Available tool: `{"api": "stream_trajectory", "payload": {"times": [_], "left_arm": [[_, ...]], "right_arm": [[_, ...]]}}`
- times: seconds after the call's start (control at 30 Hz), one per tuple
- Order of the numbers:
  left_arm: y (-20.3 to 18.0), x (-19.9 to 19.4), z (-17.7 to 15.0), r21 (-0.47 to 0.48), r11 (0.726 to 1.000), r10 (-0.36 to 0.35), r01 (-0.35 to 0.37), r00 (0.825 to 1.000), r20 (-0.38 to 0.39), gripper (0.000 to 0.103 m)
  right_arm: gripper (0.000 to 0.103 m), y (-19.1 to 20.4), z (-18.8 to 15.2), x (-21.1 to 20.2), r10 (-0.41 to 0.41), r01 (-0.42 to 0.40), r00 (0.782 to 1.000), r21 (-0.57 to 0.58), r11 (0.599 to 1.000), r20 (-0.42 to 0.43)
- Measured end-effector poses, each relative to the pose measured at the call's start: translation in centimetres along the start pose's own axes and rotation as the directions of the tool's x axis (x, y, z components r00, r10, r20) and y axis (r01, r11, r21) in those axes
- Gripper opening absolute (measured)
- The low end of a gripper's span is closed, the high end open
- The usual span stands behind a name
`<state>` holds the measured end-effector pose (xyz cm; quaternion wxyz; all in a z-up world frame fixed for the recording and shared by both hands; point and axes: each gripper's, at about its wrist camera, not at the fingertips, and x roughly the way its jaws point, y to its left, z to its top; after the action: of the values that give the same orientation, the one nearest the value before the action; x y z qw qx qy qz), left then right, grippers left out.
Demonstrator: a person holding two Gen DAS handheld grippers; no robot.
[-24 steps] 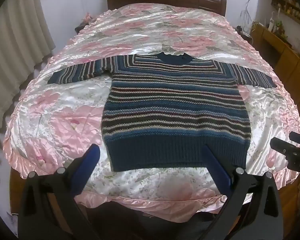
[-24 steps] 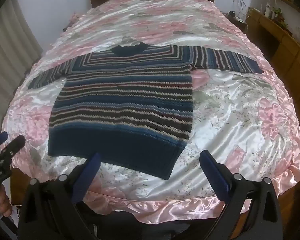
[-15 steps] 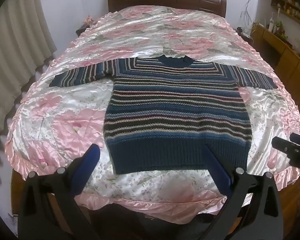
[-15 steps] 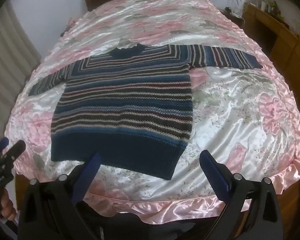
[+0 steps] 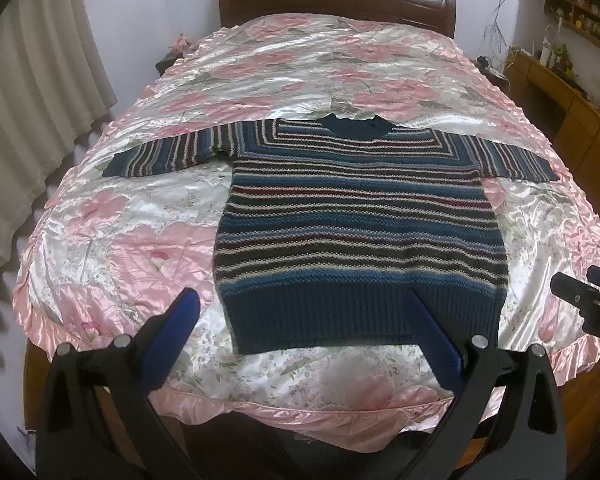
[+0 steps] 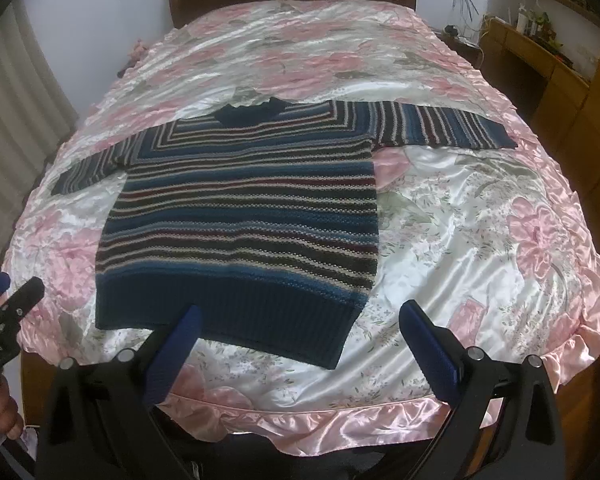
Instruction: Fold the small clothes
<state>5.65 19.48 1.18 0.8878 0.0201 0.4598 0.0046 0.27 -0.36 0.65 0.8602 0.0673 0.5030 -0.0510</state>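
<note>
Both my grippers have pulled back a bit compared with a moment ago. The left gripper [image 5: 300,320] and right gripper [image 6: 300,328] hang with jaws wide apart, holding nothing, over the near edge of the bed [image 5: 140,264]. The striped sweater [image 5: 360,220] lies flat past them, hem nearest, sleeves spread, collar far. It looks untouched, though the fisheye warps things, so folding hasn't begun. I'd guess a sleeve goes first. The headboard [image 5: 336,4] sits beyond.
</note>
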Motion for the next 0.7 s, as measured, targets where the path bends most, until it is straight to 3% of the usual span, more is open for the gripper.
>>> {"api": "stream_trajectory", "payload": {"times": [0.7], "left_arm": [[0.4, -0.25, 0.02, 0.003, 1.0, 0.018, -0.018, 1.0, 0.01, 0.1]], "right_arm": [[0.099, 0.52, -0.17, -0.41, -0.011, 0.011, 1.0, -0.02, 1.0, 0.018]]}}
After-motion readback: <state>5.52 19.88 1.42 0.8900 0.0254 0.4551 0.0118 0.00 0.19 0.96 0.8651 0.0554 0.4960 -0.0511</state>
